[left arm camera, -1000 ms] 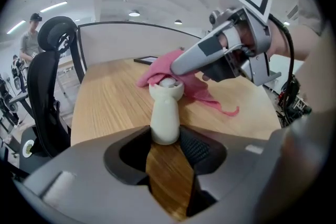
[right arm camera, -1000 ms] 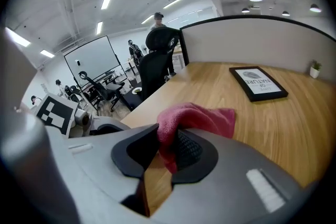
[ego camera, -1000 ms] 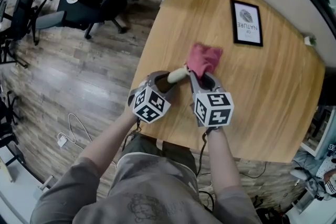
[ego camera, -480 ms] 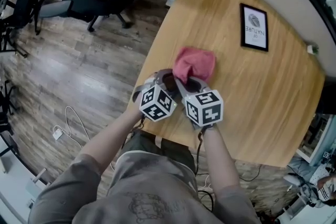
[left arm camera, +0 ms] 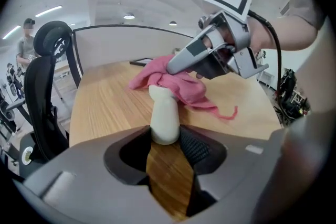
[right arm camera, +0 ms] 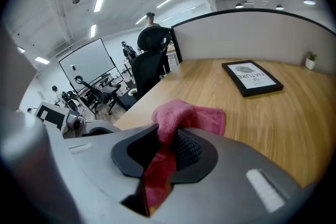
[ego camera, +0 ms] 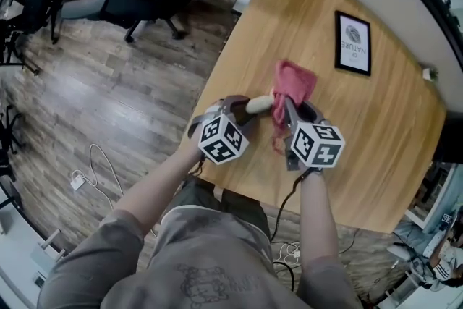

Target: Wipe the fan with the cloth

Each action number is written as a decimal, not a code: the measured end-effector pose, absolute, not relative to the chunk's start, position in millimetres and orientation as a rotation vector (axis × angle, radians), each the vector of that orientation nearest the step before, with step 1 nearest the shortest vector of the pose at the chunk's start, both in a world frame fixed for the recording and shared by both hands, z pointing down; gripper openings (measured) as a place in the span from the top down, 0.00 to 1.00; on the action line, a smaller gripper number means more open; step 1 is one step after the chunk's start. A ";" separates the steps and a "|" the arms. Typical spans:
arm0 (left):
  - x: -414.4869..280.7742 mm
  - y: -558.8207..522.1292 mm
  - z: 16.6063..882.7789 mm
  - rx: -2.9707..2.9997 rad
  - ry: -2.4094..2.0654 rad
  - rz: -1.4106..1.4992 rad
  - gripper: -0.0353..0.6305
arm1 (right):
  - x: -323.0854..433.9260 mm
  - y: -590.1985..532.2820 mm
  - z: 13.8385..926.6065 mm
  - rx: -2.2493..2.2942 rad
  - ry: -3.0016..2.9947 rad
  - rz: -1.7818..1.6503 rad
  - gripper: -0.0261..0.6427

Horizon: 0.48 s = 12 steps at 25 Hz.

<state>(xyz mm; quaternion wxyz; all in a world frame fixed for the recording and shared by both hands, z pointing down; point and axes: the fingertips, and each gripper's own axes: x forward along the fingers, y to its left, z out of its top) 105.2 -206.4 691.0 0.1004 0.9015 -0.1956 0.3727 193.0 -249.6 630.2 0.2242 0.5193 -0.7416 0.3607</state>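
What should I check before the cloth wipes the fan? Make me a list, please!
1. Left hand-held gripper grips the fan by its white handle: ok.
2. Right hand-held gripper pinches the pink cloth: ok.
3. Cloth drapes over the fan's far end: ok.
4. Fan's head is clean: cannot tell, the cloth hides it.
5. Picture frame lies well away from the fan on the table: ok.
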 end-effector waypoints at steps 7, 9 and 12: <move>105.6 -206.9 692.0 2.666 -0.553 1.105 0.69 | 169.8 -247.8 635.5 1.463 -2.040 0.952 0.85; 105.0 -206.4 692.5 2.665 -0.551 1.105 0.69 | 147.6 -241.6 637.4 1.383 -2.083 0.949 0.85; 105.2 -206.4 692.1 2.669 -0.550 1.108 0.69 | 118.7 -230.0 641.6 1.258 -2.127 1.025 0.85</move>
